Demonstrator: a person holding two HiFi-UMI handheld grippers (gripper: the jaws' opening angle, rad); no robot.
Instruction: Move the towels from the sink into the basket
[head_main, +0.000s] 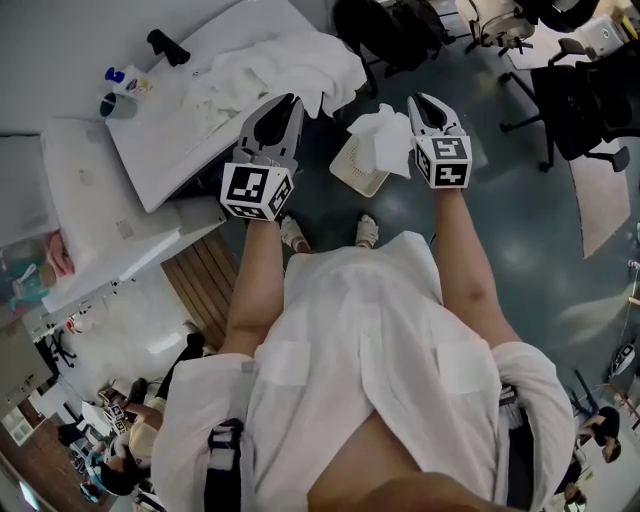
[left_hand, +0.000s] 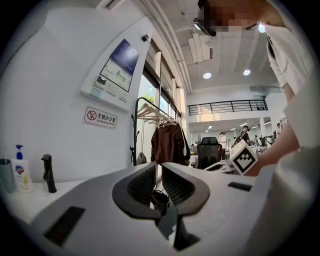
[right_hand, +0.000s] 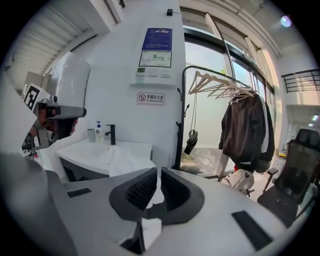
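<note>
Upper centre: the right gripper clamps a white towel over the basket; the left gripper beside it is closed and empty.

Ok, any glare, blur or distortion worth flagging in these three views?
Head view: evenly lit, edges bowed, sink towels nearly washed out. Left gripper view: fisheye circle, dark corners, ceiling lights flare. Right gripper view: same fisheye, window overexposed behind the clothes rack.

Clothing: white short-sleeved top and light shoes. Left gripper and right gripper: grey bodies, each with a black-and-white marker cube.
</note>
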